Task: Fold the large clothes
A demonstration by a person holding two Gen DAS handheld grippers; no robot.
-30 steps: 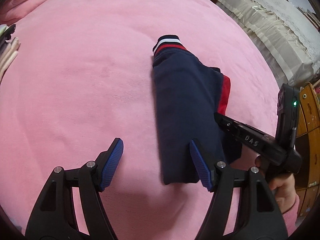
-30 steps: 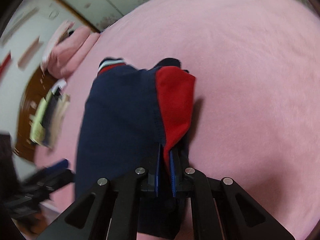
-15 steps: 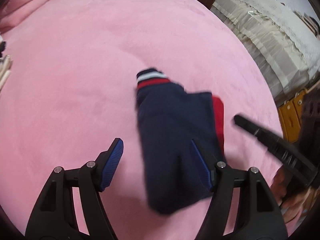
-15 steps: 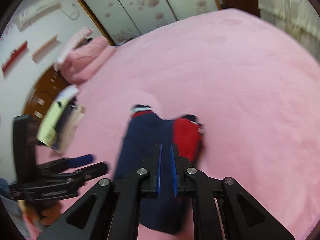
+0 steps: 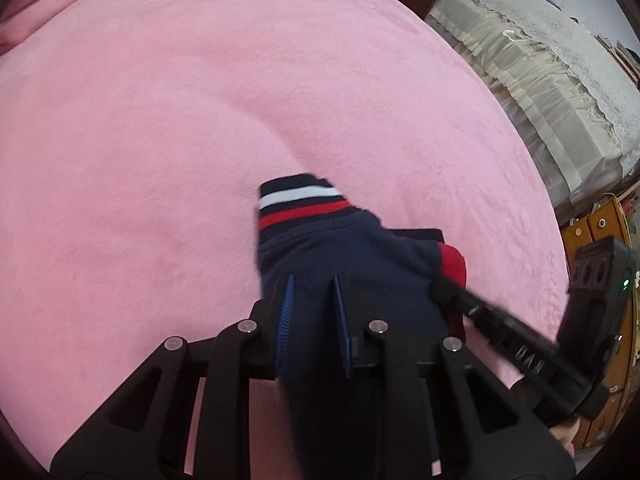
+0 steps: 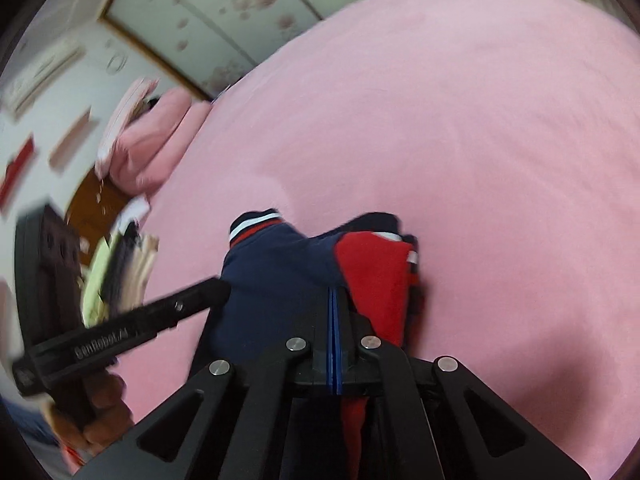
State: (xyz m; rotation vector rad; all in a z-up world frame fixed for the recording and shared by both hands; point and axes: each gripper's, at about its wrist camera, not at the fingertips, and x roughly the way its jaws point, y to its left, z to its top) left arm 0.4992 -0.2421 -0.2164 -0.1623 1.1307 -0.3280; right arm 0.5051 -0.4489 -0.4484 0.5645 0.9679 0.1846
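Observation:
A navy garment (image 5: 352, 256) with a red panel and a red-and-white striped cuff (image 5: 300, 202) is folded narrow and held up off the pink bed (image 5: 200, 100). My left gripper (image 5: 312, 292) is shut on its near left edge, navy cloth between the blue pads. My right gripper (image 6: 333, 300) is shut on the garment where navy (image 6: 276, 272) meets the red panel (image 6: 376, 276). Each gripper shows in the other's view: the right one (image 5: 448, 292) at the red edge, the left one (image 6: 216, 288) at the navy side.
A cream lace-covered sofa (image 5: 560, 64) and wooden drawers (image 5: 600, 232) stand right of the bed. Pink pillows (image 6: 156, 140) lie at the head, with a stack of folded clothes (image 6: 120, 264) beside a wooden cabinet. Floral wardrobe doors (image 6: 240, 4) lie beyond.
My left gripper, open a second ago, has closed on the garment's near edge. Both grippers have lifted the garment's near end off the bed, so it bunches toward me.

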